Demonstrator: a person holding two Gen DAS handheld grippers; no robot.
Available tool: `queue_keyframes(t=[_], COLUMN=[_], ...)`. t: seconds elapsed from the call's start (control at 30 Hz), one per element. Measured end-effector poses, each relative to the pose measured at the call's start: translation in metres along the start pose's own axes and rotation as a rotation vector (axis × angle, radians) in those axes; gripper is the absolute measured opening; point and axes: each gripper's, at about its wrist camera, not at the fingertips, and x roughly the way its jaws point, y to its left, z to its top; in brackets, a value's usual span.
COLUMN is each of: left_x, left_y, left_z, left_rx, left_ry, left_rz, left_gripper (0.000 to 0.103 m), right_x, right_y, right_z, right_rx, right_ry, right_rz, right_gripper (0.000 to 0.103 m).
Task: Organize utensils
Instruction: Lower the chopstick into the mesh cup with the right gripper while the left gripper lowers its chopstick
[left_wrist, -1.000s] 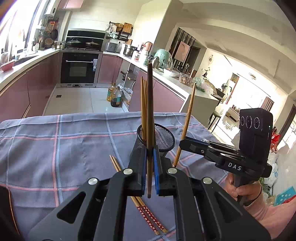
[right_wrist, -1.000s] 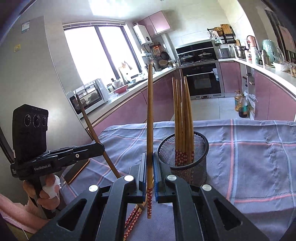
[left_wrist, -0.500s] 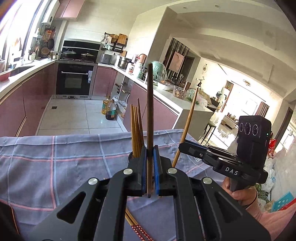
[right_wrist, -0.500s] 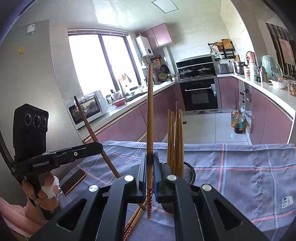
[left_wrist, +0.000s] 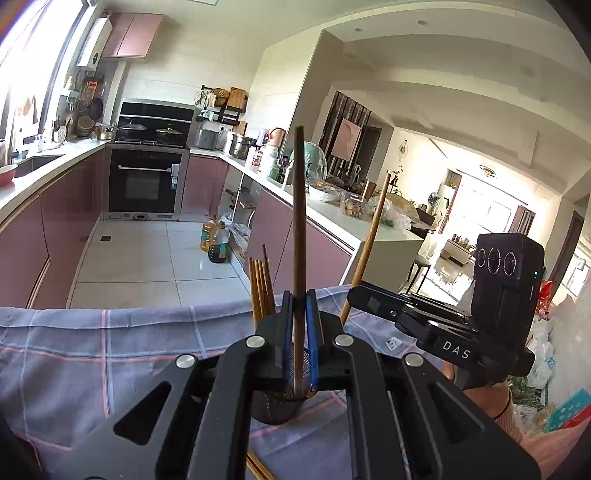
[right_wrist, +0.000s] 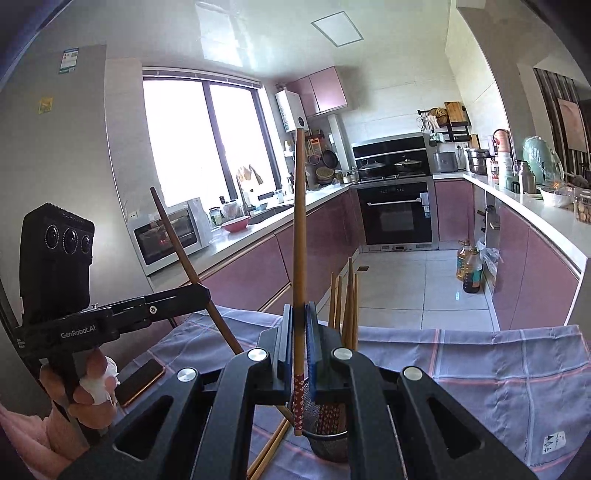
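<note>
Left tool (left_wrist: 298, 354): jaws closed on a dark chopstick (left_wrist: 299, 229), held upright. Right tool (right_wrist: 298, 354): jaws closed on a light chopstick (right_wrist: 300, 236), upright, patterned end down. Mesh holder (right_wrist: 328, 443) stands on the checked cloth (right_wrist: 498, 369) of the desk, just beyond both tools, chopsticks (right_wrist: 347, 295) inside. Loose pair (right_wrist: 269, 450) lies beside it.

The mesh holder (right_wrist: 328, 446) sits mostly hidden behind the right tool (right_wrist: 298, 354).

Upright chopsticks (right_wrist: 349, 306) crowd the mesh holder (right_wrist: 328, 443) below both tools.
</note>
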Motion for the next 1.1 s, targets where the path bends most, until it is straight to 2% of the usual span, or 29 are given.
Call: queue_keyframes(t=[0.23, 0.7, 1.1], left_x=[0.012, 0.060, 0.088], left_y=[-0.011, -0.012, -0.004], left_z=[0.000, -0.032, -0.037], left_rx=[0.047, 0.086, 0.089], left_ry=[0.013, 0.194, 0.257], left_rz=[0.043, 0.069, 0.089], left_gripper=[0.008, 0.008, 0.008], right_x=[0.015, 0.054, 0.073], right_y=[-0.002, -0.009, -0.013], right_z=[0.002, -0.029, -0.043], right_rx=[-0.018, -0.009, 0.005], right_ry=[0.015, 0.161, 0.239], right_rz=[-0.034, -0.062, -0.077], right_gripper=[0.006, 0.006, 0.006])
